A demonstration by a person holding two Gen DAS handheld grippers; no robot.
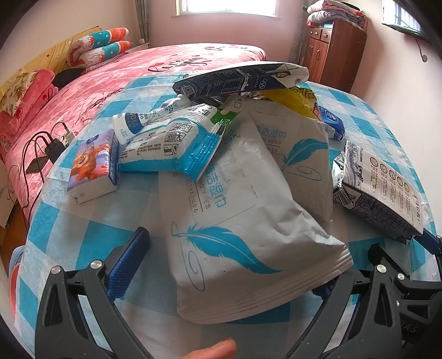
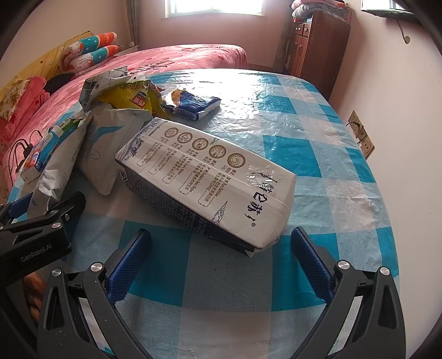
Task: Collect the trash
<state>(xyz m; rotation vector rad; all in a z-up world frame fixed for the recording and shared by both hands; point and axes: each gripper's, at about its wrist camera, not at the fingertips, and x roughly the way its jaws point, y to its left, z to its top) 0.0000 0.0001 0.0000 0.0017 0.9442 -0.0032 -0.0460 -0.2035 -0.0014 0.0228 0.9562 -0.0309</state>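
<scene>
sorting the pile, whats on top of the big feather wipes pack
A blue-white pouch lies across the wipes pack's far end. A second feather pack leans beside it. What lies beneath the pack is hidden.

This is a bedroom in a home. A bed [image 1: 171,66] with a pink patterned cover fills the back of the room, with cartoon-print pillows [image 1: 102,47] stacked at its head. A wooden cabinet [image 1: 331,52] stands in the corner with folded blankets [image 1: 334,11] on top, beside a bright window [image 1: 229,7]. The surface [image 2: 317,138] in front wears a blue and white checked plastic cloth.
</scene>
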